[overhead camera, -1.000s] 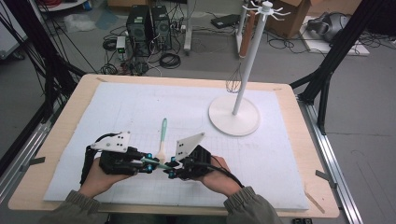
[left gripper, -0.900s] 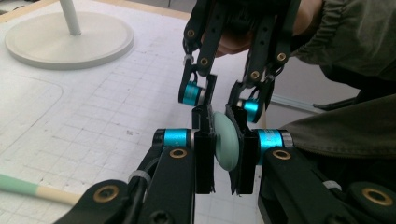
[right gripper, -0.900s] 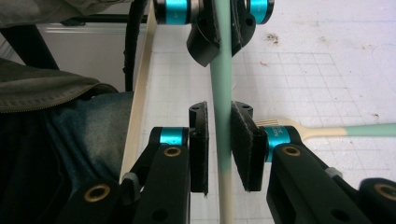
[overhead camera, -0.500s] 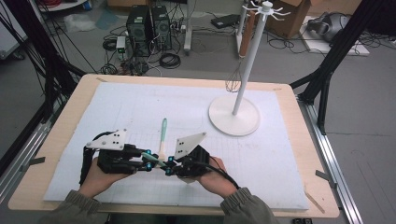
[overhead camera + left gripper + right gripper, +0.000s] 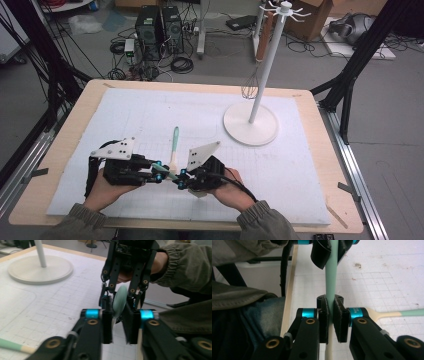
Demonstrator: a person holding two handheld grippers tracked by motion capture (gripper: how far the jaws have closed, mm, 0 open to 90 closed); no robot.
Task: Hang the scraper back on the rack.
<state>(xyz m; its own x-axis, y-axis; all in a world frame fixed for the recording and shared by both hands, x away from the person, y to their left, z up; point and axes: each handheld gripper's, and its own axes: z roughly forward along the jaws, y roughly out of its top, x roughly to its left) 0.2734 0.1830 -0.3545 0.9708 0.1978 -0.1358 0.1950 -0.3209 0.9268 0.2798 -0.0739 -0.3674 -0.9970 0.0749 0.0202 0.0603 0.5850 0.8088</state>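
A spatula (image 5: 174,142) with a mint-green handle, cream neck and green head lies on the white gridded mat (image 5: 150,115), its handle pointing away from me. My right gripper (image 5: 181,181) is shut on the head (image 5: 331,277), pads pressed on both faces (image 5: 331,320). My left gripper (image 5: 161,175) faces it from the left. Its jaws have just been opening and stand around the head's other end (image 5: 119,301), with a slit of daylight at one pad (image 5: 117,325). The handle (image 5: 404,313) runs off sideways.
A white hanger stand (image 5: 250,122) with a tall pole and hooks stands at the mat's far right, with a wire whisk (image 5: 250,87) hanging beside it. The table's wooden front edge (image 5: 200,225) is just under my hands. Computers and cables lie on the floor beyond.
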